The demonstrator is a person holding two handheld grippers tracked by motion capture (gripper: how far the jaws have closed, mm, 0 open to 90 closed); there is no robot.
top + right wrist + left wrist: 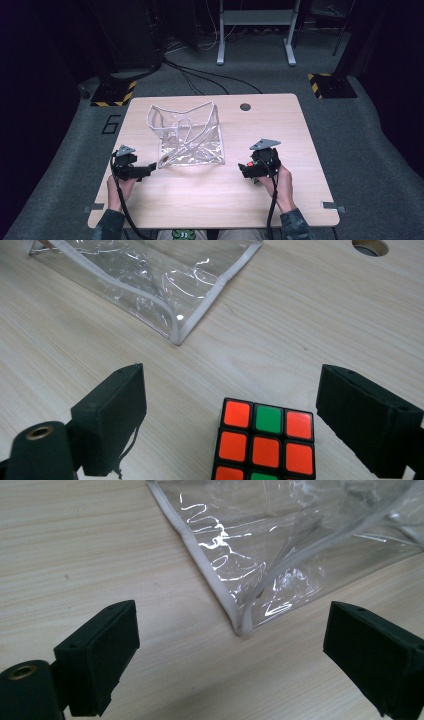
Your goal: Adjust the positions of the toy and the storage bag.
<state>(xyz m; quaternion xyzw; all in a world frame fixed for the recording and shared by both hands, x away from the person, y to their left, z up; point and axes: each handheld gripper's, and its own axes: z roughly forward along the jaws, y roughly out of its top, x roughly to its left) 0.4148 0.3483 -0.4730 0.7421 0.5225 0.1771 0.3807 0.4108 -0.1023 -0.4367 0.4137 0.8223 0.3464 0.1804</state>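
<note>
While both claws hang over the near half of the tabletop (280, 107), the clear plastic bag (187, 135) stands between them, toward the far side. Left claw (150, 169): jaws wide apart, nothing between them; the bag's near-left corner (242, 627) lies just beyond its pads, not touched. Right claw (243, 169): jaws spread wide, a puzzle cube (265, 442) sits on the wood between them, pads clear of its sides. Each hand grips its tool from the near edge, forearms angled inward, claws pointing toward the bag. Bag is transparent, crinkled, white-piped along its seams, mouth gaping upward. Cube shows orange and green stickers on black.
</note>
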